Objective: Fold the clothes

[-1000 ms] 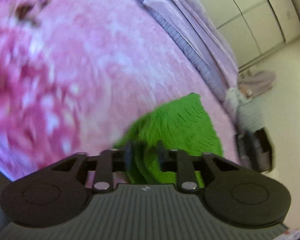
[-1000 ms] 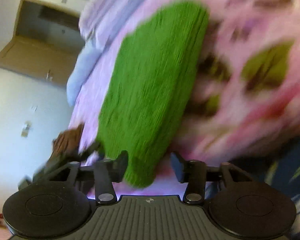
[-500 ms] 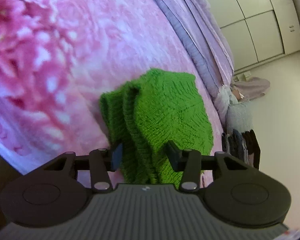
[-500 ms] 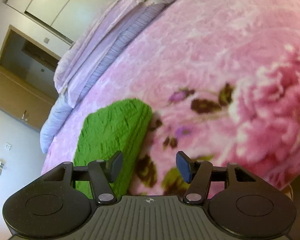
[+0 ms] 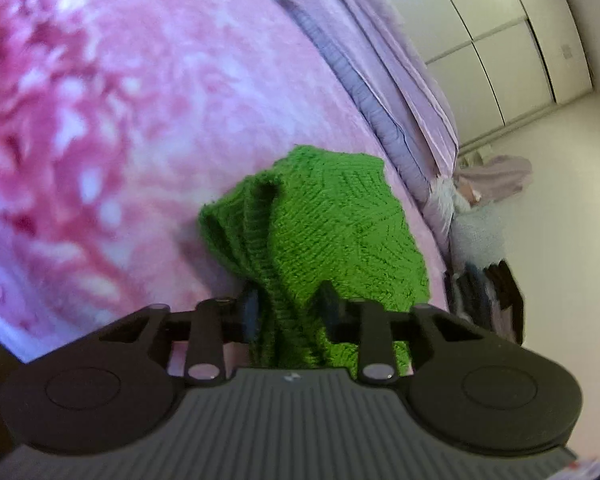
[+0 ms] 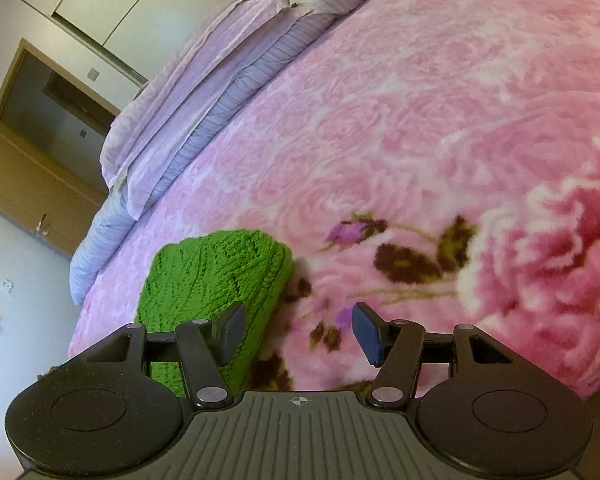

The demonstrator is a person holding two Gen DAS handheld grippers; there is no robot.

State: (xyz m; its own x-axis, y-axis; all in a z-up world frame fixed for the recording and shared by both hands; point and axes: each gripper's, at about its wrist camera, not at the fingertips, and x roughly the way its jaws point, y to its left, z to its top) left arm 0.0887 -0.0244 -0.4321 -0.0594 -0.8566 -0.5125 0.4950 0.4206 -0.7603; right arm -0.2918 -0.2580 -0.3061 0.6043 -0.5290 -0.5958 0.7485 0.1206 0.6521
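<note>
A green knitted sweater (image 5: 340,232) lies folded into a thick bundle on the pink flowered blanket (image 5: 140,100), near the bed's edge. My left gripper (image 5: 290,312) is shut on the bundle's near folds, and green knit fills the gap between its fingers. In the right wrist view the same sweater (image 6: 216,276) lies low on the left, partly behind the left finger. My right gripper (image 6: 298,332) is open over the blanket (image 6: 420,120), beside the sweater, with nothing between its fingers.
Folded lilac bedding (image 5: 388,80) runs along the far side of the bed (image 6: 204,92). White wardrobe doors (image 5: 492,40) stand behind it. A heap of clothes (image 5: 484,232) sits on the floor past the bed's edge. A wooden doorway (image 6: 32,120) is at the left.
My left gripper's jaws, wider half a second ago, have narrowed onto the green knit. My right gripper has swung away from over the sweater and stays open.
</note>
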